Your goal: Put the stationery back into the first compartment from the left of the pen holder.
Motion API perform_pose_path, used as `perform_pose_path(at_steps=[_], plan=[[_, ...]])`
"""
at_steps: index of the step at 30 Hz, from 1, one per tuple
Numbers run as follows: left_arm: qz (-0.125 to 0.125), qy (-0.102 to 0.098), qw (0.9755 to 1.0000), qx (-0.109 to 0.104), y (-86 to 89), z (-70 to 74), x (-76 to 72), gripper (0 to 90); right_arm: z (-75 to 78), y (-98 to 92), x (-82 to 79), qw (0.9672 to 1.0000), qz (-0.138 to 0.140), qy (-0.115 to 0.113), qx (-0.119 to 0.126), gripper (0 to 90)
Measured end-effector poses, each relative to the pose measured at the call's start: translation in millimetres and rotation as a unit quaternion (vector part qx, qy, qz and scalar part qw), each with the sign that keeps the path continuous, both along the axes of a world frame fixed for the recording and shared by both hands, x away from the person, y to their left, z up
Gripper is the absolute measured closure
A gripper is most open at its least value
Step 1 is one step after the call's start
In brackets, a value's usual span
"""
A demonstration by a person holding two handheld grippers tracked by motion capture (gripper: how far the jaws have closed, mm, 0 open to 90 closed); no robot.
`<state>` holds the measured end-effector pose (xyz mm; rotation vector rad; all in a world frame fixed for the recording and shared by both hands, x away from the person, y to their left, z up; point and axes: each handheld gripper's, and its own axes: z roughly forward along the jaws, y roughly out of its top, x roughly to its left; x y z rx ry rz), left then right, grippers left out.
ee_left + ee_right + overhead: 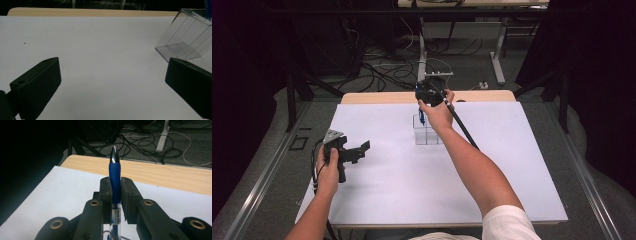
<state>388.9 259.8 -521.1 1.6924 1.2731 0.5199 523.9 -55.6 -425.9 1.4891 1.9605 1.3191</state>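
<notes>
Right arm stretched to upper centre, right gripper clamped on a blue pen above a clear box, left gripper gaped wide, empty, lower left over the bench

We could read no text anywhere; the pen carried a small printed label on its clear barrel in the right gripper view, but its marks were too small to make out.
</notes>
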Motion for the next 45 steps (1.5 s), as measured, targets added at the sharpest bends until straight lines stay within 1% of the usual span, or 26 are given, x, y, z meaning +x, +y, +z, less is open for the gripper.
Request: perform_pose_path(at_steps=[1, 6, 7, 11, 12, 20, 22, 23, 26, 29, 30, 34, 35, 37, 39, 40, 41, 43, 45], plan=[[0.0, 0.0, 1.0, 0.0, 0.0, 0.1, 0.0, 0.4, -0.6, 0.2, 0.2, 1.0, 0.004, 0.002, -0.002, 79.9], [0.0, 0.0, 1.0, 0.0, 0.1, 0.0, 0.1, 0.4, -5.7, 3.9, 0.4, 0.9999, 0.005, 0.008, -0.006, 79.9], [0.0, 0.0, 1.0, 0.0, 0.1, 0.0, 0.1, 0.4, -7.2, 4.3, 0.7, 0.9999, 0.006, 0.005, -0.007, 79.9], [0.0, 0.0, 1.0, 0.0, 0.3, 0.2, 0.1, 0.4, -11.0, 6.5, 0.6, 0.9998, 0.009, 0.012, -0.011, 79.9], [-0.001, 0.0, 1.0, 0.0, 0.4, 0.1, 0.2, 0.4, -11.3, 7.2, 0.1, 0.9998, 0.009, 0.015, -0.01, 79.9], [-0.001, 0.0, 1.0, 0.001, 0.0, -0.1, 0.4, 0.4, -10.0, 8.7, -3.2, 0.9996, 0.02, 0.012, -0.015, 79.5], [-0.002, 0.001, 1.0, 0.002, 0.2, 0.0, 0.4, 0.4, -9.2, 8.0, -4.3, 0.9994, 0.026, 0.018, -0.013, 78.6], [-0.002, 0.001, 1.0, 0.002, 0.2, -0.2, 0.5, 0.4, -8.7, 7.5, -5.5, 0.9993, 0.028, 0.022, -0.01, 76.8], [-0.001, 0.001, 1.0, 0.002, -0.4, -0.7, 0.7, 0.4, -7.2, 5.6, -9.9, 0.9993, 0.035, 0.011, -0.004, 70.1], [-0.003, 0.0, 1.0, 0.005, -0.8, -0.8, 0.9, 0.4, -6.1, 2.1, -14.9, 0.9992, 0.038, 0.01, -0.004, 63.7], [-0.002, 0.0, 1.0, 0.006, -1.0, -0.9, 1.0, 0.4, -5.9, 0.1, -16.4, 0.9992, 0.038, 0.003, -0.006, 61.4], [-0.003, 0.0, 1.0, 0.007, -1.3, -1.0, 1.0, 0.4, -4.2, -8.6, -21.3, 0.999, 0.044, 0.001, 0.001, 51.7], [-0.002, -0.001, 1.0, 0.007, -1.3, -1.1, 1.1, 0.4, -4.2, -10.6, -22.8, 0.9991, 0.042, -0.005, 0.001, 50.5], [-0.002, 0.0, 1.0, 0.008, -1.2, -1.1, 1.1, 0.4, -3.5, -16.0, -26.0, 0.9988, 0.047, -0.012, -0.003, 46.2], [-0.002, 0.0, 1.0, 0.01, -1.2, -1.3, 1.2, 0.4, -2.4, -21.3, -28.9, 0.9988, 0.047, -0.016, -0.008, 43.2], [-0.003, 0.0, 1.0, 0.009, -1.3, -1.4, 1.1, 0.4, -1.4, -23.8, -30.3, 0.9988, 0.048, -0.011, -0.001, 41.9], [-0.003, 0.001, 0.9999, 0.01, -1.4, -1.4, 1.0, 0.4, -1.1, -26.6, -31.4, 0.9988, 0.047, -0.014, -0.002, 41.6], [-0.002, 0.001, 0.9999, 0.011, -1.7, -1.5, 1.1, 0.4, -0.5, -32.4, -34.2, 0.9982, 0.053, -0.028, -0.002, 38.3], [-0.003, 0.002, 0.9999, 0.012, -2.0, -1.7, 1.1, 0.4, 0.6, -38.1, -37.1, 0.9979, 0.056, -0.033, -0.005, 37.0]])
